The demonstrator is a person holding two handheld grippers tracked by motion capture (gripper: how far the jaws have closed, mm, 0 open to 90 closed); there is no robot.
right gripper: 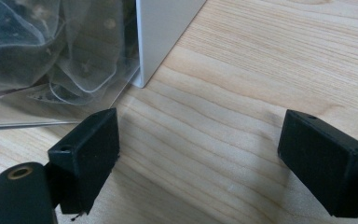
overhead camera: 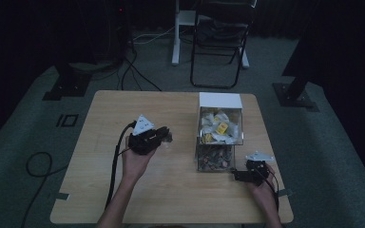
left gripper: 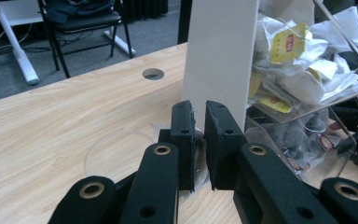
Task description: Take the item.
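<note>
A clear two-tier box (overhead camera: 220, 102) with a white back panel stands right of the table's middle. Its upper tier holds tea bags with yellow tags (overhead camera: 220, 126), the lower tier dark clear-wrapped packets (overhead camera: 215, 157). My left gripper (overhead camera: 167, 137) hovers left of the box, tips pointing at it. In the left gripper view its jaws (left gripper: 199, 140) stand nearly together with a thin clear film between the pads, in front of the white panel (left gripper: 219, 56). My right gripper (overhead camera: 236, 175) rests by the box's near right corner. Its jaws (right gripper: 198, 144) are wide apart over bare wood.
A black folding chair (overhead camera: 218, 38) and a white stand leg (overhead camera: 176, 33) stand on the carpet beyond the table. Cables trail over the floor at the left (overhead camera: 38, 166). A round hole (left gripper: 153, 73) is in the tabletop near its far edge.
</note>
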